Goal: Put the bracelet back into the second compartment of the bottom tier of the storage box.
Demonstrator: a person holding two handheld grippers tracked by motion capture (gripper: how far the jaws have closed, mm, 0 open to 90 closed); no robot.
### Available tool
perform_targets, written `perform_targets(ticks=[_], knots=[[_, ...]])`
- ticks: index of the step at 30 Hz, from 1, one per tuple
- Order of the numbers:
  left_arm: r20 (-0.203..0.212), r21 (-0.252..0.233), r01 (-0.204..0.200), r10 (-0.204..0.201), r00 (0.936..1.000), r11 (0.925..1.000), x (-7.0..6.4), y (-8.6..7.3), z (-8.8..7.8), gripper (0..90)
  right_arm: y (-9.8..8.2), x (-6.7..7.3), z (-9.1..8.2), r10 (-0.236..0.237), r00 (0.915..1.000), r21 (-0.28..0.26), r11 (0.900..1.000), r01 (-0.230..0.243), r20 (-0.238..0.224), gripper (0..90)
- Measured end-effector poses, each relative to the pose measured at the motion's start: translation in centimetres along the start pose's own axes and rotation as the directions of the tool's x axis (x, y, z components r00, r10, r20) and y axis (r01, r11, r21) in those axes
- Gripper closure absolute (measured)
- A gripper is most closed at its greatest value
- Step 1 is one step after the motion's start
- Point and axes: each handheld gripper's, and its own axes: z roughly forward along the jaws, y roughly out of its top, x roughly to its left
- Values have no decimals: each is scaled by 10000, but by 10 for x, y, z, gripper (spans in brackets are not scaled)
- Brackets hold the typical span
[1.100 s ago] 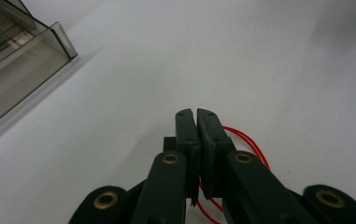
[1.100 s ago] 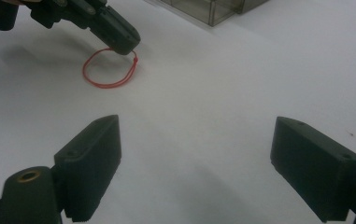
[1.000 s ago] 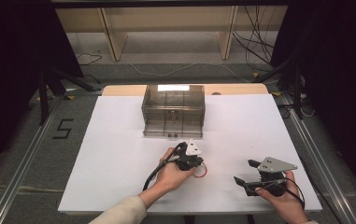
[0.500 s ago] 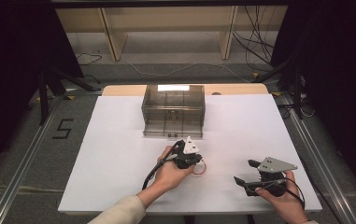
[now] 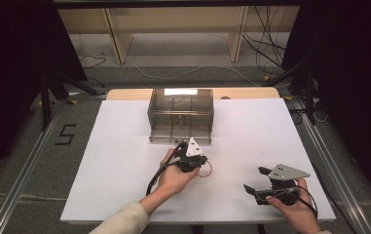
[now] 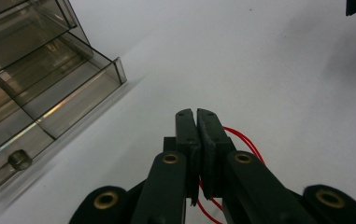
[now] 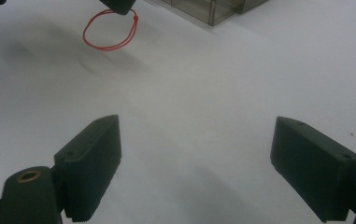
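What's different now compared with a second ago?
The left gripper, shut on the red loop, has eased a little nearer the person, away from the clear drawer box. The right gripper stays open and resting on the white table; the box has not moved.

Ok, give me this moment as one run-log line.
left gripper: shut on thin red string loop | right gripper: open, empty | clear smoky plastic drawer box: drawers closed, untouched

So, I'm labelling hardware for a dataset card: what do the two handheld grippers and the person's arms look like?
Both grippers are black, with two flat, blocky jaws on arms with brass-coloured pivots. The left gripper has a whitish three-cornered top plate, the right gripper a grey one with small holes. A black cable trails from the left. The left forearm wears a cream sleeve.
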Motion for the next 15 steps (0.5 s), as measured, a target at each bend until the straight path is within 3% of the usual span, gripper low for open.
perform_targets(ticks=[15], knots=[[-373,-164,119,-125,9992,9998,11,3,-8,880,0,0,0,-5,10000,-22,10000,5,-23,170]])
